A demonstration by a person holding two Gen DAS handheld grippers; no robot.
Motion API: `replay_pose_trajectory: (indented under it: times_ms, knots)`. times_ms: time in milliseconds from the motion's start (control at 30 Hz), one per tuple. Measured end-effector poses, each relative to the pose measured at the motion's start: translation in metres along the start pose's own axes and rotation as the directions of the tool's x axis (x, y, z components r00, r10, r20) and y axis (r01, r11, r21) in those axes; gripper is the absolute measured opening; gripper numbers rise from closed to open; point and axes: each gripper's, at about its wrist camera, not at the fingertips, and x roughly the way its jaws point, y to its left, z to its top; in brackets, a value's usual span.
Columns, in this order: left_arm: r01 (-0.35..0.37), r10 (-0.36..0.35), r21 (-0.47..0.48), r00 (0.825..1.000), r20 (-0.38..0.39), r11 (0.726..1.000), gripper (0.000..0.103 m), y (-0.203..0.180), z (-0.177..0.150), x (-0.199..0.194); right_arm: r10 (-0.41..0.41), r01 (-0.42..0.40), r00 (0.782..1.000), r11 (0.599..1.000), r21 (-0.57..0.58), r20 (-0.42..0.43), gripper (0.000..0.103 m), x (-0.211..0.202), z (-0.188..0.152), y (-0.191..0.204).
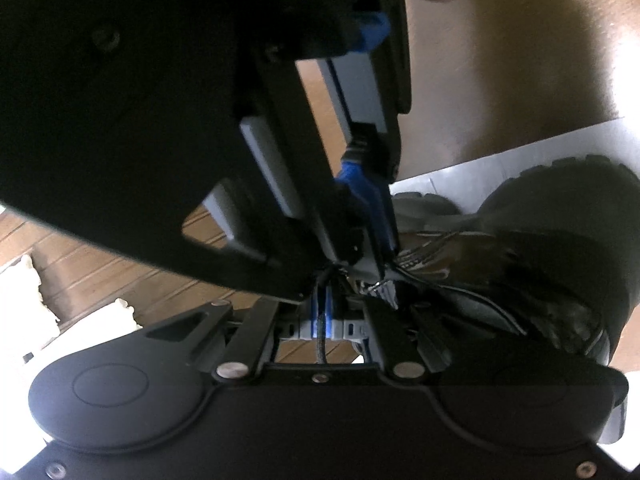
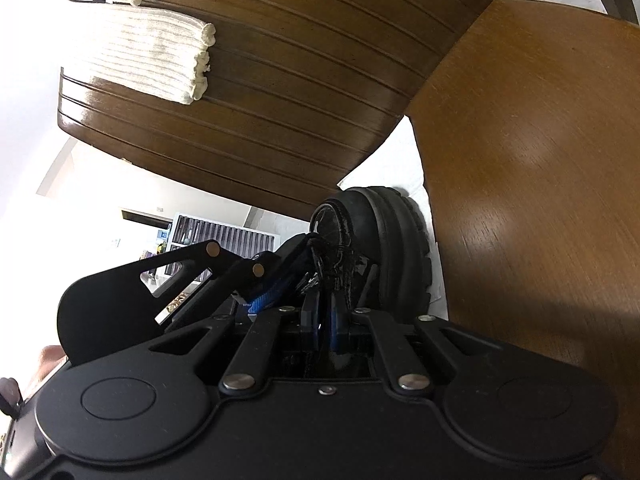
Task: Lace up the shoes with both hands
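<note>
On the white sheet (image 1: 500, 152) spread over the wooden worktop (image 2: 540, 160) we see a dark boot (image 1: 560, 240) with a thick lugged sole, its toe pointing away from us in the right wrist view. Right over its lacing we find both tools crowded together. From the left wrist camera, the left gripper (image 1: 324, 312) has its jaws pressed together, and a dark lace (image 1: 320, 340) runs down between the blue pads, so we call it clamped on that lace. The boot's eyelet area sits just ahead and to the right of those jaws, very near. Crossing in from the upper left of the same view comes the right gripper (image 1: 384, 256), its blue-tipped jaws also closed, the tips down at the laces; a strand seems to be caught there, but blur keeps us from saying for certain. In the right wrist view, the right tool's jaws are together, low against a tangle of black lace just behind the boot's toe cap, with the left tool lying just beside them on the left. Folded cream towels (image 2: 152, 52) rest on a grooved wooden surface (image 2: 280, 100) beyond.
</note>
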Motion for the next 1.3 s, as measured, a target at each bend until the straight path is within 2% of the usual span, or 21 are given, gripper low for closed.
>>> replay_pose_trajectory:
  times_ms: [633,867,1133,1200,1300]
  knots:
    - [0.067,-0.064,-0.079,0.997,0.039,0.995,0.004,0.070,0.033,0.029,0.010,-0.009,1.000,1.000,0.014,-0.011,0.005,0.001,0.001,-0.002]
    - [0.102,-0.095,-0.124,0.994,0.061,0.987,0.004,0.101,0.047,0.043,0.029,-0.028,1.000,0.997,0.065,-0.011,0.005,0.002,0.000,-0.008]
    - [0.214,-0.189,-0.219,0.974,0.127,0.952,0.004,0.151,0.051,0.064,0.045,-0.043,0.999,0.994,0.101,-0.016,0.005,0.004,-0.001,-0.014]
    - [0.252,-0.221,-0.248,0.964,0.147,0.935,0.004,0.164,0.051,0.070,0.045,-0.043,0.999,0.994,0.101,-0.016,0.005,0.004,-0.001,-0.015]
    - [0.334,-0.287,-0.309,0.939,0.187,0.891,0.004,0.192,0.051,0.084,0.045,-0.043,0.999,0.994,0.101,-0.018,0.005,0.005,-0.001,-0.015]
